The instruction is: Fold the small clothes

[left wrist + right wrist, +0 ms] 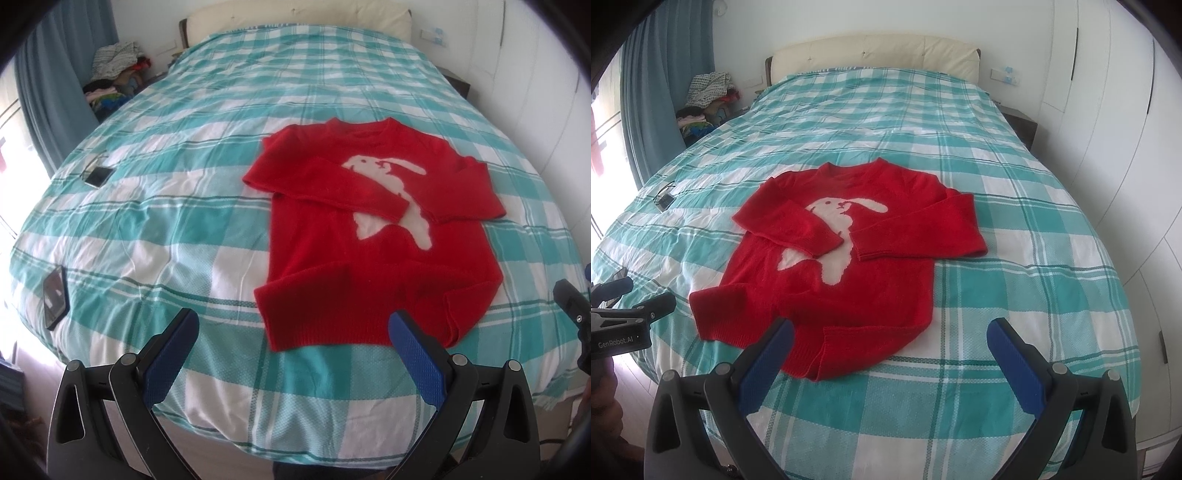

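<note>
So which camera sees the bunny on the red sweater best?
The right wrist view. There the bunny sits near the middle, with its face and long ear clear. In the left wrist view the bunny looks more slanted and the folded sleeve covers more of its body.

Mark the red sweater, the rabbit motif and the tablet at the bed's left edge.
red sweater (pixel 849 295): right wrist view, lower body below the motif.
rabbit motif (pixel 834 218): right wrist view, the rabbit's upper body.
tablet (pixel 55 297): left wrist view, centre of its dark screen.

Both wrist cams at bed (pixel 258 74) foot, facing headboard, share red sweater (pixel 369 258)
</note>
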Tool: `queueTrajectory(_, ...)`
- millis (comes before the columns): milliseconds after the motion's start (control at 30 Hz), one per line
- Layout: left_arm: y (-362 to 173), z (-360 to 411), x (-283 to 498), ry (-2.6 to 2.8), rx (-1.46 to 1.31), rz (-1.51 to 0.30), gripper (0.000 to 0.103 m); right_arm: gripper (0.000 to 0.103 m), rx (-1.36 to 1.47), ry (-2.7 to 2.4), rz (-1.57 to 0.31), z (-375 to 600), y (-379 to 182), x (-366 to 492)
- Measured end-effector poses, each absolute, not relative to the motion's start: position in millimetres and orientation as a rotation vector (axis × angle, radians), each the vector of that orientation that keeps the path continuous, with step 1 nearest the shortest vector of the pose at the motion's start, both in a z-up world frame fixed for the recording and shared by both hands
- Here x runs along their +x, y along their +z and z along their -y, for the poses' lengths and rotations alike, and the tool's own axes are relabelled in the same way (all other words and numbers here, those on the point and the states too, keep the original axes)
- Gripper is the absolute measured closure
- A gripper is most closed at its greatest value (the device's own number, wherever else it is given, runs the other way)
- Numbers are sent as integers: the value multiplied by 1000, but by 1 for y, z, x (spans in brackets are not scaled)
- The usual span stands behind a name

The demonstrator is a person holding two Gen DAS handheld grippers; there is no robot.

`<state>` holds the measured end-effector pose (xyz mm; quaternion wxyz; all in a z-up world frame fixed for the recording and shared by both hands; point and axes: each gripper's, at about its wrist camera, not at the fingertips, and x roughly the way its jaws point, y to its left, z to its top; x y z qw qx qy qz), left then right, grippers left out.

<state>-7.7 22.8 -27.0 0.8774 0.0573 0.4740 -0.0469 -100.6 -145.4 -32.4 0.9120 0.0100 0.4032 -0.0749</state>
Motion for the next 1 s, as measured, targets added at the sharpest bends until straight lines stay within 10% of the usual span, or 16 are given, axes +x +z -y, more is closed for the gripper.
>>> queueTrajectory(1000,-33,-25,-2,-98,137,-992,0,0,9,-149,-888,145,-48,-94)
